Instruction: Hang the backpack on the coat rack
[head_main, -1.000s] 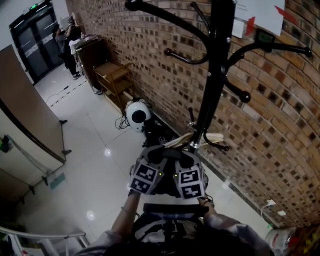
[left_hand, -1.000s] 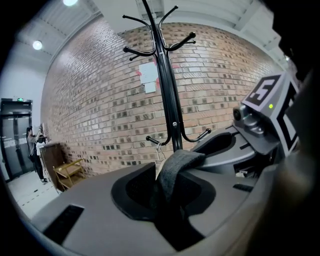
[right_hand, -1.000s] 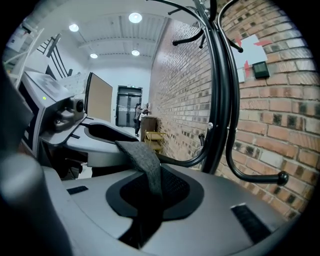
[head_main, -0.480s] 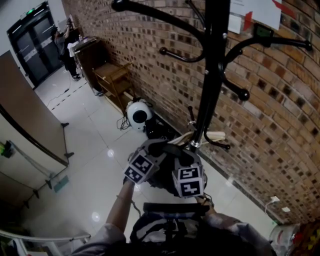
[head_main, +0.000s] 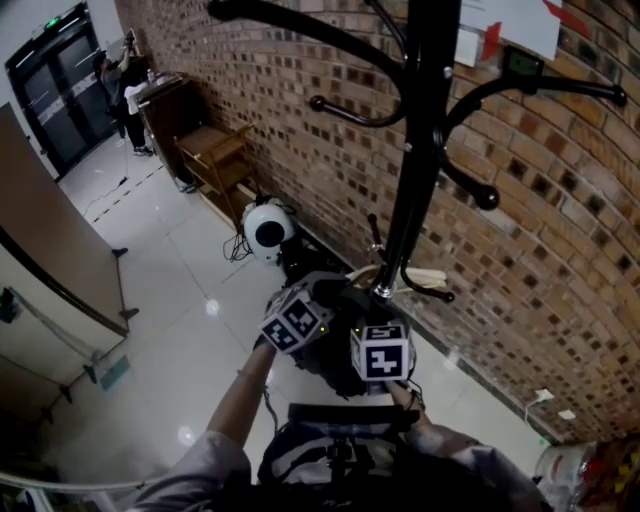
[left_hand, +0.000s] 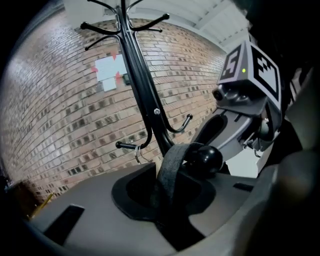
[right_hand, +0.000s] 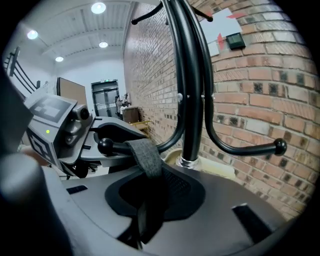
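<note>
The black coat rack (head_main: 415, 150) stands against the brick wall. The backpack (head_main: 332, 372) is a dark mass below both grippers. Its grey strap (left_hand: 170, 170) is looped over a low ball-tipped hook (left_hand: 205, 157) of the rack. My left gripper (head_main: 305, 318) is shut on that strap just under the hook. In the right gripper view the same strap (right_hand: 147, 155) runs over the hook (right_hand: 105, 145) and down between the jaws. My right gripper (head_main: 378, 348) grips it from the other side, and its jaws are opening.
The brick wall (head_main: 560, 250) is close behind the rack, with papers (head_main: 520, 25) pinned on it. A white round device (head_main: 268, 230) with cables and a wooden stand (head_main: 215, 150) sit at the wall's foot. People (head_main: 115, 75) stand by the far doors. Glossy floor lies to the left.
Both grippers have shifted a little toward the rack's pole. The left one has rolled, so its marker cube now sits at an angle. The strap stays over the hook.
</note>
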